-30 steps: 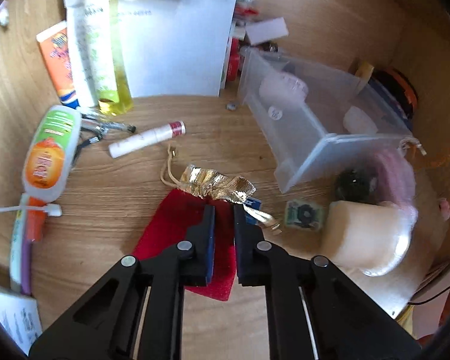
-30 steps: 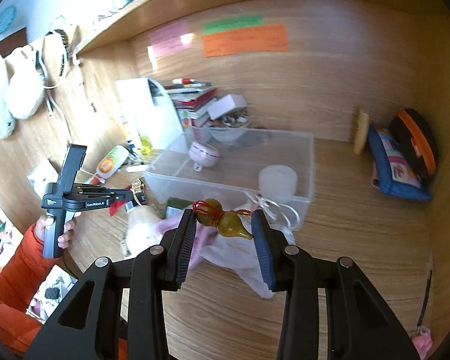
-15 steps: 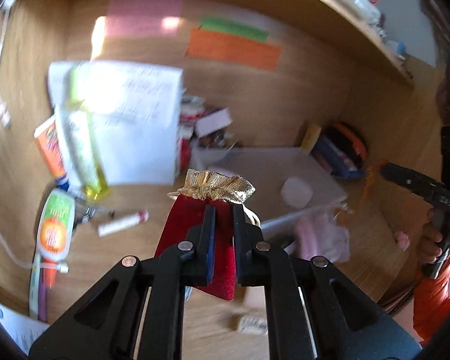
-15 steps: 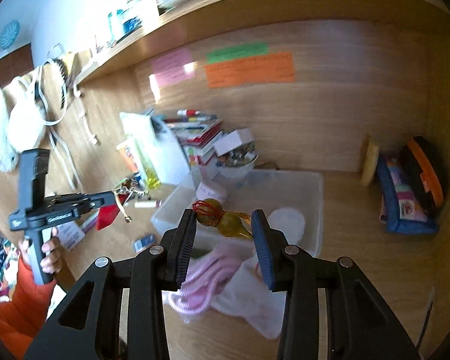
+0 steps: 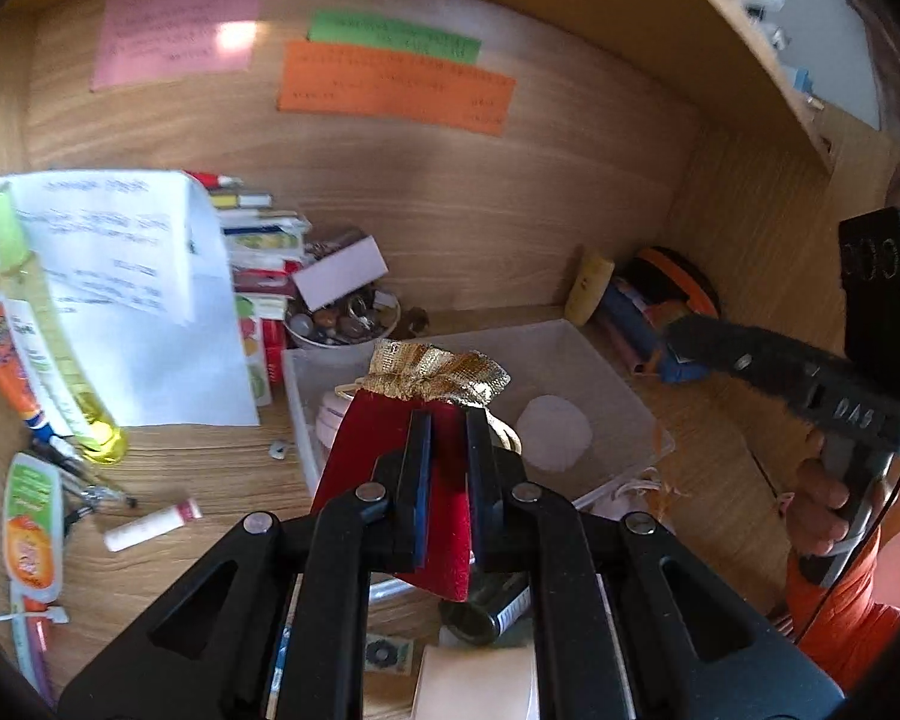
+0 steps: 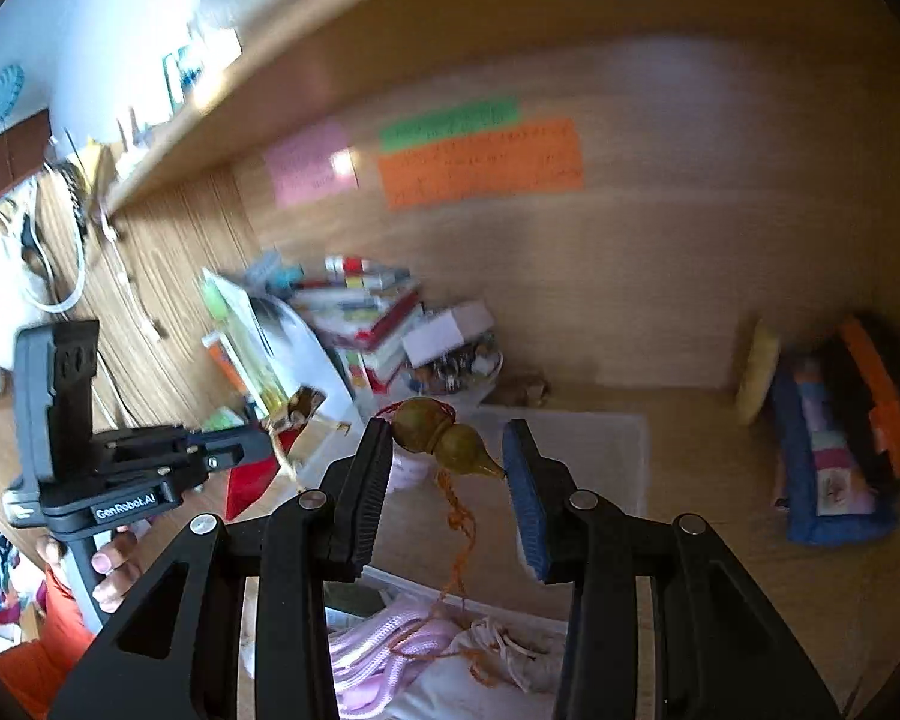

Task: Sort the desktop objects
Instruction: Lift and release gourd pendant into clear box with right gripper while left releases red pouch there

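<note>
Left jaws grip pouch [image 5: 390,450], right, seemingly, gourd [image 6: 447,441]

Red pouch and gourd charm being held above the desk

The red velvet pouch [image 5: 444,480] with its gathered gold mesh top is standing upright in the air, pinched flat, its gold frill fanning out in front of the clear plastic bin [image 5: 600,384] on the wooden desk behind it. The small olive-green gourd charm [image 6: 444,441] is lying sideways in mid-air, its red-corded neck pointing left and its pointed tip right, an orange tassel cord [image 6: 459,552] trailing down from it towards the pink cord bundle [image 6: 378,648] below.
</note>
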Demonstrator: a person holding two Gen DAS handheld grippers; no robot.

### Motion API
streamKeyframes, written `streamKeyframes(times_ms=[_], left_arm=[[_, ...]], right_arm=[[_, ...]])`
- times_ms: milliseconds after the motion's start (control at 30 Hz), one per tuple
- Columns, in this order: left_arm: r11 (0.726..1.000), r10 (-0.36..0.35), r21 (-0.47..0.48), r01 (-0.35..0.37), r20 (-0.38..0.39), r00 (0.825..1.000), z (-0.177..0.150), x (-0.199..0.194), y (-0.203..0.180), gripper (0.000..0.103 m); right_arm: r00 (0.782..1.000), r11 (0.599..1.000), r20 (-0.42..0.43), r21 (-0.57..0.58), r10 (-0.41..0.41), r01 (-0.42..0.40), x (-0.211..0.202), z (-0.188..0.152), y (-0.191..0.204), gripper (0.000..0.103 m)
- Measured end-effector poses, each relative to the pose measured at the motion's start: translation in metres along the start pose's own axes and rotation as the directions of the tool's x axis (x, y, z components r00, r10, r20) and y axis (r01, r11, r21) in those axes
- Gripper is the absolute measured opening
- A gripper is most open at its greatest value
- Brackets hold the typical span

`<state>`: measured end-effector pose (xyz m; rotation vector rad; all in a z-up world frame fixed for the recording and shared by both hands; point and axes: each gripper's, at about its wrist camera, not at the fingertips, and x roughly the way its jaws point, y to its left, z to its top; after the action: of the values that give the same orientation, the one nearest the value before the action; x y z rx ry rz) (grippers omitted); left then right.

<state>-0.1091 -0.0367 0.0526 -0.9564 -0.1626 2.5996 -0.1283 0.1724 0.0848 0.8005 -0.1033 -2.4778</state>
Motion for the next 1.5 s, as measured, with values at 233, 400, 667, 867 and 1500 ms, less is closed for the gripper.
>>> streamKeyframes(times_ms=[233,400,667,867,1500], left_arm=[[1.0,0.002,0.02,0.0,-0.061,0.998,-0.007,0.031,-0.004,0.01],[0.999,0.017,0.045,-0.013,-0.092,0.996,-0.013,0.049,-0.007,0.01],[0.998,0.013,0.06,-0.004,-0.148,0.989,-0.018,0.068,-0.006,0.011],[0.998,0.017,0.055,-0.007,-0.175,0.984,-0.02,0.072,-0.004,0.021],[0.984,0.16,0.082,-0.159,-0.004,0.987,-0.025,-0.013,-0.026,0.092]], right_arm=[[0.99,1.0,-0.141,-0.013,-0.007,0.005,0.056,-0.024,-0.008,0.035],[0.975,0.999,-0.221,-0.027,-0.031,0.026,0.084,-0.038,-0.015,0.035],[0.961,0.995,-0.267,-0.087,-0.073,0.051,0.104,-0.047,-0.011,0.035],[0.951,0.991,-0.295,-0.119,-0.092,0.059,0.112,-0.049,-0.006,0.036],[0.971,0.974,-0.144,-0.15,-0.192,0.17,0.039,-0.042,0.012,0.081]])
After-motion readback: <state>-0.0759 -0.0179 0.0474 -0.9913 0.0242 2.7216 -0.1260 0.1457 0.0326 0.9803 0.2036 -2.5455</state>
